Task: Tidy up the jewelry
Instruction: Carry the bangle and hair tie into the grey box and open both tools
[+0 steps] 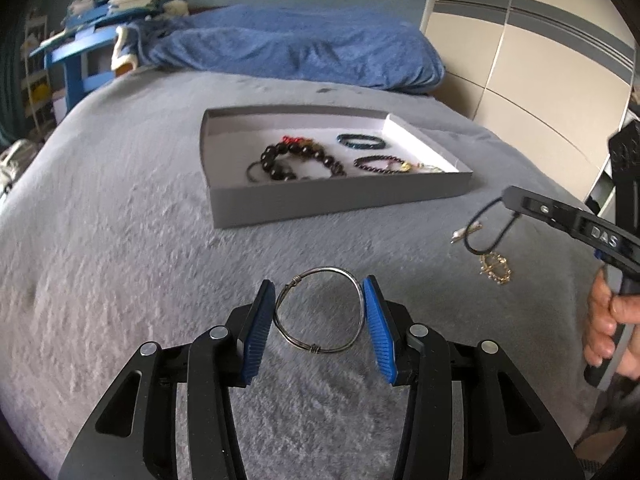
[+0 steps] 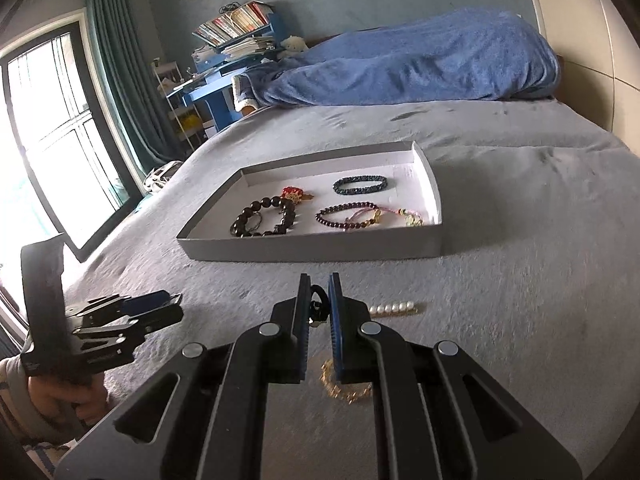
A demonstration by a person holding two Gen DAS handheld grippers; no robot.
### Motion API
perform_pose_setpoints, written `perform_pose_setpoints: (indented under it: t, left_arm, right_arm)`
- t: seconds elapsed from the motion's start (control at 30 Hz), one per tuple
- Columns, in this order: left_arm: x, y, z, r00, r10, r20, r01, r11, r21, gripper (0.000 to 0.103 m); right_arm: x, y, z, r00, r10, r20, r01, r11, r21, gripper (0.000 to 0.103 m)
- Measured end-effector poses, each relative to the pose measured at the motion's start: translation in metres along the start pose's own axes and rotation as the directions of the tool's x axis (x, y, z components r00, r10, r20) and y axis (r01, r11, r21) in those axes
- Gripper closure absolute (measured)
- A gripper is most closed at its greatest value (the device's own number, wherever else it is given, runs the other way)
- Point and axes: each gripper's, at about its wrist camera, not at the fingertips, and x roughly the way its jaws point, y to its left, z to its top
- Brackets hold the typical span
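Wire bangle between the left claw's pads, cord necklace pinched in the right

The one bangle (image 1: 320,312) lay on the bed (image 1: 120,240), left claw (image 1: 319,312) released around it — it might skid; right claw (image 2: 319,300) clenched the one cord necklace (image 1: 486,232), whose pendant could snag; five or so bracelets filled the one tray (image 1: 340,200)

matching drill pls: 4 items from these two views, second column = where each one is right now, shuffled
Items:
1. silver wire bangle
2. black cord bracelet
3. pearl strand
4. dark blue beaded bracelet

Places:
A. inside the grey tray, far side
B. pinched in the right tongs, lifted off the bed
C. between the open pads of the left tongs
D. loose on the grey bedspread, just right of the right tongs

Pairs: 1-C, 2-B, 3-D, 4-A
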Motion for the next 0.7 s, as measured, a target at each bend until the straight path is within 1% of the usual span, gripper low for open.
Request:
perform_pose_setpoints:
  t: [0.13,0.27,0.37,0.57,0.7]
  left_arm:
    - [-0.004,-0.004,0.015,0.999,-0.006,0.034,0.006,1.0,0.02,0.057]
    - [-0.005,-0.006,0.04,0.997,0.001,0.071,-0.004,0.999,0.04,0.057]
    - [0.0,-0.003,0.056,0.997,0.006,0.083,-0.009,0.999,0.042,0.057]
    - [0.016,0.003,0.076,0.996,0.023,0.086,-0.027,0.999,0.041,0.057]
    - [0.03,0.005,0.084,0.996,0.039,0.074,-0.042,0.998,0.043,0.057]
  right_arm:
    - [0.006,-0.003,0.011,1.0,-0.003,0.009,0.003,1.0,-0.007,0.094]
    - [0.01,-0.003,0.027,1.0,-0.003,0.025,0.003,1.0,-0.022,0.094]
    - [0.013,-0.002,0.041,0.999,-0.002,0.039,0.003,1.0,-0.03,0.094]
    - [0.024,0.001,0.069,0.999,-0.001,0.054,0.004,0.999,-0.052,0.094]
    - [0.039,0.0,0.08,0.999,-0.003,0.039,0.006,0.998,-0.057,0.094]
